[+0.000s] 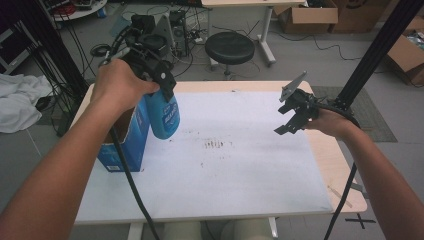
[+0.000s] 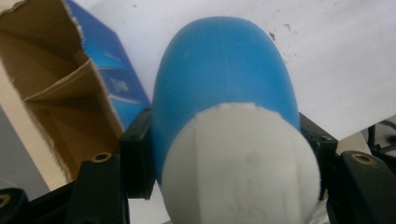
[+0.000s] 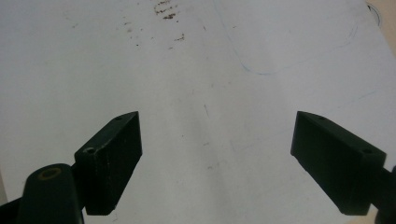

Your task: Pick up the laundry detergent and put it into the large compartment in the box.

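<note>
White paper is covering the table, speckled with brown marks near its middle. At the left edge, an open blue box is standing. My left gripper is clenching a blue bottle by its white-capped end, holding it clear of the paper just beside the box. Well apart at the right, my right gripper is hovering released, jaws wide, gripping nothing

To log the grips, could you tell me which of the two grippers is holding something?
The left gripper: shut on the blue bottle. The right gripper is open, nothing between its fingers.
</note>
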Tool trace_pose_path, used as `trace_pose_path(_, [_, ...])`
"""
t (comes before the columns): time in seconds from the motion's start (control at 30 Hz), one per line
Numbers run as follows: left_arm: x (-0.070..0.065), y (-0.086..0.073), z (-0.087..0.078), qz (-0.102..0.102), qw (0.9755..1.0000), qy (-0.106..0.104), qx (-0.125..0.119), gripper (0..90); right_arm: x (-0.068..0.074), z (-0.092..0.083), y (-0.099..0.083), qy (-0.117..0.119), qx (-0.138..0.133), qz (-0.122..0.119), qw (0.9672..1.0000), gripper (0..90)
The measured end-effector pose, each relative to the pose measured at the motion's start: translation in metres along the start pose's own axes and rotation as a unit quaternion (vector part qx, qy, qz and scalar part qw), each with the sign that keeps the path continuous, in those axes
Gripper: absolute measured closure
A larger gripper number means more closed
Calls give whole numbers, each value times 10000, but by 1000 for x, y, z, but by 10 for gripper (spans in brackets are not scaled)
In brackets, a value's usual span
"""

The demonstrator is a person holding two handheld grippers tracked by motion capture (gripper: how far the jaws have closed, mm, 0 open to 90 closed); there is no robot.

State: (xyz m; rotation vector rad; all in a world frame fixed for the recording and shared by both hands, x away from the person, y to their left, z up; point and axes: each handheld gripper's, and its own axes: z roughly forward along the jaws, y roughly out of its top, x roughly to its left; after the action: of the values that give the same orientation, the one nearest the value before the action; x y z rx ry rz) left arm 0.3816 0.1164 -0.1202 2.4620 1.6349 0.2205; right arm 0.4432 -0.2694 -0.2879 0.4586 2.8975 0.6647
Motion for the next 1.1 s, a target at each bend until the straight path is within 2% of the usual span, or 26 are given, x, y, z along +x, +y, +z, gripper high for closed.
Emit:
trace_pose_path(0.1, [10, -1, -5, -246, 9997, 74, 39, 381, 0, 0, 0, 6, -14, -17, 10000, 162])
trace_pose_path(0.2, [20, -3, -10, -527, 9985, 133, -58, 381, -1, 1, -1, 7, -20, -23, 10000, 161])
trace_pose_path(0.4, [43, -11, -16, -870, 9960, 202, -38, 381, -2, 0, 0, 5, -48, -39, 10000, 161])
trace_pose_path(0.57, [59, -17, -21, -1154, 9930, 253, -40, 381, -2, 1, -1, 20, -36, -53, 10000, 160])
trace_pose_path(0.77, [77, -23, -25, -1426, 9890, 384, -56, 382, -3, 1, -2, 1, -36, -36, 10000, 161])
trace_pose_path(1.1, [99, -32, -25, -1684, 9839, 574, -145, 382, -4, 1, -3, 1, -13, -11, 10000, 161])
